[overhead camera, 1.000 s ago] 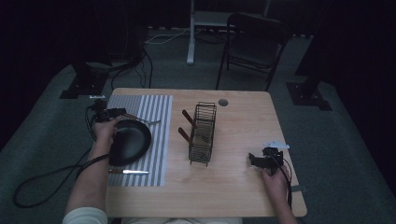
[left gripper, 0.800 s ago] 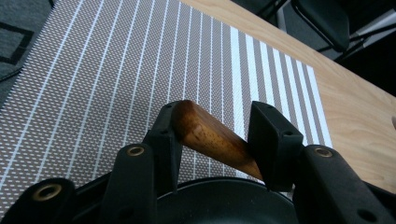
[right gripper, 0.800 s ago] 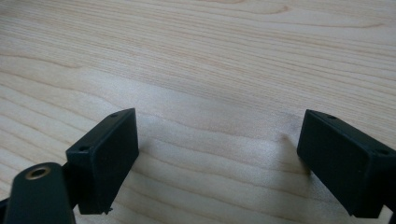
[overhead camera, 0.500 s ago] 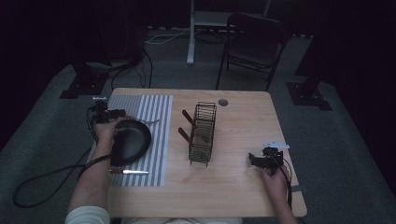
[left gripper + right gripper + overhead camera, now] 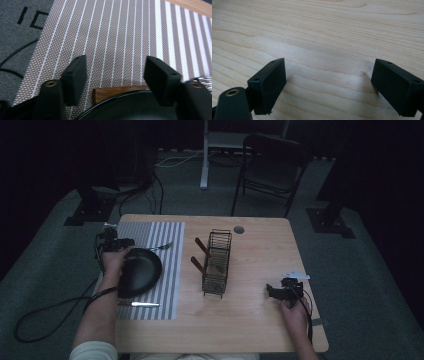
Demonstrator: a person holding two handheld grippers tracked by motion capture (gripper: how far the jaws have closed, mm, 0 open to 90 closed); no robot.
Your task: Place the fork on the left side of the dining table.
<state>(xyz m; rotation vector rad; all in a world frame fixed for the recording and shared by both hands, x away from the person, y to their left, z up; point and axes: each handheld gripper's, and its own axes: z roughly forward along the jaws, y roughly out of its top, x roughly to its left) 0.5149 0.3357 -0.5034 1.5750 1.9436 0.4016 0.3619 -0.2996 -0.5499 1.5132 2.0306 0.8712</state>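
A black round dish (image 5: 141, 270) lies on the striped placemat (image 5: 165, 232) at the table's left. My left gripper (image 5: 125, 243) is at the dish's far-left rim, held by a hand. In the left gripper view it (image 5: 115, 67) is open above the mat, and between its jaws lie the dish's rim (image 5: 125, 106) and the end of a wooden handle (image 5: 117, 90). My right gripper (image 5: 271, 291) rests low at the table's front right. It (image 5: 329, 77) is open over bare wood with nothing between its jaws.
A black wire rack (image 5: 218, 262) stands mid-table with two wooden handles (image 5: 201, 247) sticking out of its left side. A fork (image 5: 163, 246) lies on the mat beyond the dish and a knife (image 5: 140, 304) in front of it. A chair (image 5: 272, 160) stands behind the table.
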